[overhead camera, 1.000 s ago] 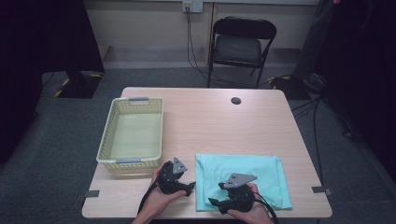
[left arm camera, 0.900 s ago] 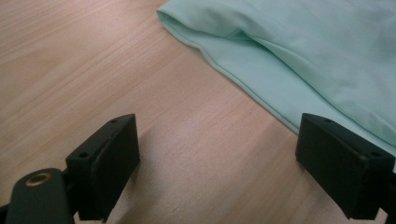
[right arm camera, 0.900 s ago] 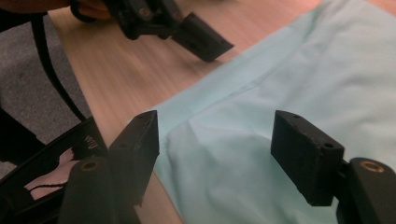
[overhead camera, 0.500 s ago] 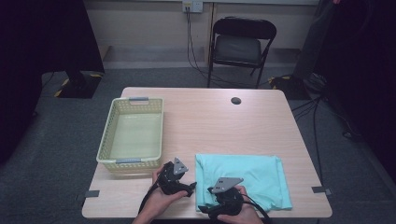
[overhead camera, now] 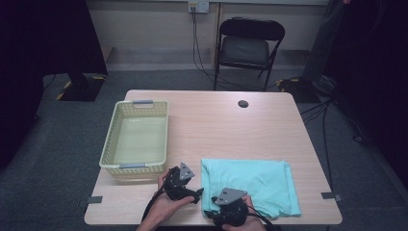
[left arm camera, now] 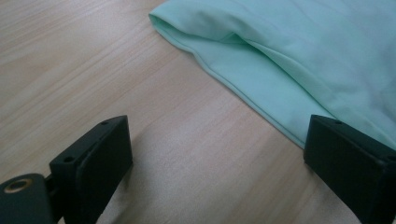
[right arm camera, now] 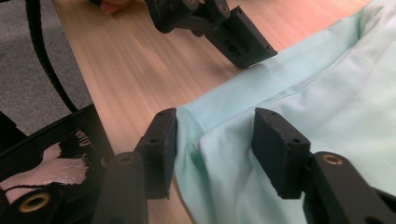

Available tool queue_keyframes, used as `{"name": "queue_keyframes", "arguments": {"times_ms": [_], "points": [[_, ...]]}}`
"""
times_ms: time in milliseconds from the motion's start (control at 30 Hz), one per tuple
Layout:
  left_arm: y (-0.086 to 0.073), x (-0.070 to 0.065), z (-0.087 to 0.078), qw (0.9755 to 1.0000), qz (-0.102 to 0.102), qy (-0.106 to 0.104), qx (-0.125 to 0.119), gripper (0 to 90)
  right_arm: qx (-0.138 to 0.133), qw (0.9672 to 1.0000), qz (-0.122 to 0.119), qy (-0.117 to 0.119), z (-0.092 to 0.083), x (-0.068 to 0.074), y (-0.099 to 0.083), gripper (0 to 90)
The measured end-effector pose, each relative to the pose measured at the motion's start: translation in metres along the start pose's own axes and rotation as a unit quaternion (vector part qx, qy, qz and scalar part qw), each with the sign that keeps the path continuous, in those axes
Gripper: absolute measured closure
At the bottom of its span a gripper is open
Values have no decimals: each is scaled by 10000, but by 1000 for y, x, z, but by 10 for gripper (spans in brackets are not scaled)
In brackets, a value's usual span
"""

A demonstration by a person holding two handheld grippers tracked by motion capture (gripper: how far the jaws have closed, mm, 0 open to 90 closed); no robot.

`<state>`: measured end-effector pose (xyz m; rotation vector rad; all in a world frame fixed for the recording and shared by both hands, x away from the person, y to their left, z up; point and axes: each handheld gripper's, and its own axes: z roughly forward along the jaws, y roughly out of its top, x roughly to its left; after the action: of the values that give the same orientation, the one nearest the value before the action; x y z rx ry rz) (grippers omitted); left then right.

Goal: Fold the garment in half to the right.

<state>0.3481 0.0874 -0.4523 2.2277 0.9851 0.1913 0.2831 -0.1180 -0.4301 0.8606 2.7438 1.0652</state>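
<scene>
In the high view, the folded mint cloth (overhead camera: 250, 185) lies at the table's (overhead camera: 211, 115) near right corner, and my right tool (overhead camera: 211, 212) sits over the cloth's near left corner while my left tool (overhead camera: 198, 193) rests just beside its left edge. The yellow basket (overhead camera: 137, 166) stands along the table's left edge, apart from the cloth. If I lift with one corner only, the fold could fall open and drag across the wood.

In the left gripper view, the left tool (left arm camera: 215, 154) stands wide, with bare table between the jaws and one jaw just at the cloth's (left arm camera: 299, 56) hem. Closing here would catch nothing, or a single layer at best.

In the right gripper view, the right tool (right arm camera: 212, 140) has just been closing and is half narrowed, with a bunched ridge of cloth (right arm camera: 327, 98) between the jaws. I can't quite tell whether the pads press it yet; there seems to be slack. The risk is pinching only the top layer, so the lower layers slide out. The left tool (right arm camera: 243, 44) is close ahead, and the two could knock together.
</scene>
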Motion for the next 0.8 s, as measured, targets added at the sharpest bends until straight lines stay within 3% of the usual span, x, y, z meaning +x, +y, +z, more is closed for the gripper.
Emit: {"name": "queue_keyframes", "arguments": {"times_ms": [300,500,800], "points": [[2,1,1,10000,25,-29,68,71,-47,9999,-129,-72,0,2,-2,518],[6,-1,0,9996,-72,79,256,79,-126,9998,-81,-105,-1,-3,-3,661],[10,-1,-1,9992,-95,101,366,126,-177,9998,77,-89,-1,-10,-4,773]]}}
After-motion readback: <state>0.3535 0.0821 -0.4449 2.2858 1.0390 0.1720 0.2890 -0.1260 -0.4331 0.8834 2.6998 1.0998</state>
